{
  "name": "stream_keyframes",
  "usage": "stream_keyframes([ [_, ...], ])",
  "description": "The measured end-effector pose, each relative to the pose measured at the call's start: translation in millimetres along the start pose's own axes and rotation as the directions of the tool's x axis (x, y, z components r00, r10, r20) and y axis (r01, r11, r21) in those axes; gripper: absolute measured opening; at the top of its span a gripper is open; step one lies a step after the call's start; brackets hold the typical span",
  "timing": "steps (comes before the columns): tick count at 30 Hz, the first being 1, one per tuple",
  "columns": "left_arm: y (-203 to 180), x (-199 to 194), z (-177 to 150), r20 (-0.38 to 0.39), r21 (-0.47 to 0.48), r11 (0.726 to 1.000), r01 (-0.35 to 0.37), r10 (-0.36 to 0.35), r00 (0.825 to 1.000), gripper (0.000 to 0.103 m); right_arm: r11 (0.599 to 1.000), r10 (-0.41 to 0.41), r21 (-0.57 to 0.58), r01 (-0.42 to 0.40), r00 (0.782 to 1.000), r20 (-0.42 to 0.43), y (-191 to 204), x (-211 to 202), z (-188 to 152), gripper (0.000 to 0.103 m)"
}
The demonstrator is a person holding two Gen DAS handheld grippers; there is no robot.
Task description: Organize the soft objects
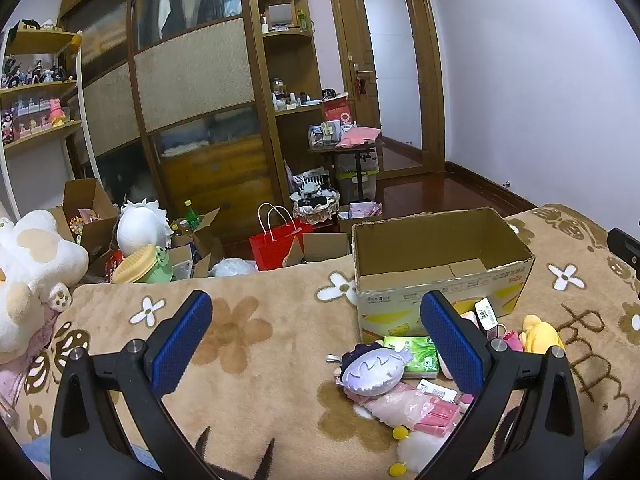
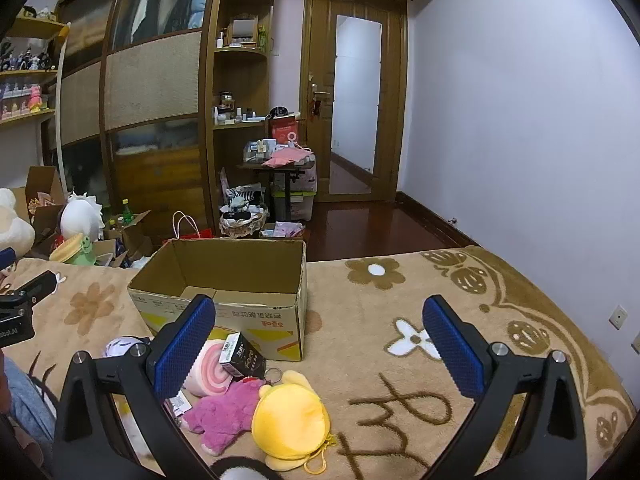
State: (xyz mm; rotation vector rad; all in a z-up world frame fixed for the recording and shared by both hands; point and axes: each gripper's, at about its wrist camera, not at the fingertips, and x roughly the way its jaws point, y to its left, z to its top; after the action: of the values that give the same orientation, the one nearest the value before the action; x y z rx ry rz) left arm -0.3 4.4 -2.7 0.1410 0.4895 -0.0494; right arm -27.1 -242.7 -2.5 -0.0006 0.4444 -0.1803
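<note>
An open cardboard box [image 1: 442, 276] stands on the flowered beige blanket [image 1: 260, 360]; its inside shows bare. It also shows in the right wrist view [image 2: 224, 288]. In front of it lies a pile of small soft things: a purple-haired plush head [image 1: 374, 372], a green tissue pack [image 1: 412, 354], a pink pouch [image 1: 400, 406], a yellow plush [image 2: 290, 418], a magenta plush [image 2: 224, 408], a pink swirl roll plush [image 2: 210, 372] and a black box [image 2: 242, 358]. My left gripper [image 1: 316, 340] is open and empty, above the blanket left of the pile. My right gripper [image 2: 320, 344] is open and empty, above the pile's right side.
A big white and tan plush [image 1: 28, 272] lies at the blanket's left end. Beyond the bed edge the floor holds open cartons, a white round plush [image 1: 142, 228], a red paper bag [image 1: 276, 244] and a basket [image 1: 316, 204]. A wardrobe, shelves and a door stand behind.
</note>
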Motion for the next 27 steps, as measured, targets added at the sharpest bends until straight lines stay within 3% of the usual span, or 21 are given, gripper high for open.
stream_keyframes([
  [27, 1.4, 0.4, -1.0, -0.003, 0.002, 1.0, 0.001, -0.001, 1.0, 0.103, 1.0, 0.002, -0.004, -0.002, 1.0, -0.003, 2.7, 0.1, -2.1, 0.103],
])
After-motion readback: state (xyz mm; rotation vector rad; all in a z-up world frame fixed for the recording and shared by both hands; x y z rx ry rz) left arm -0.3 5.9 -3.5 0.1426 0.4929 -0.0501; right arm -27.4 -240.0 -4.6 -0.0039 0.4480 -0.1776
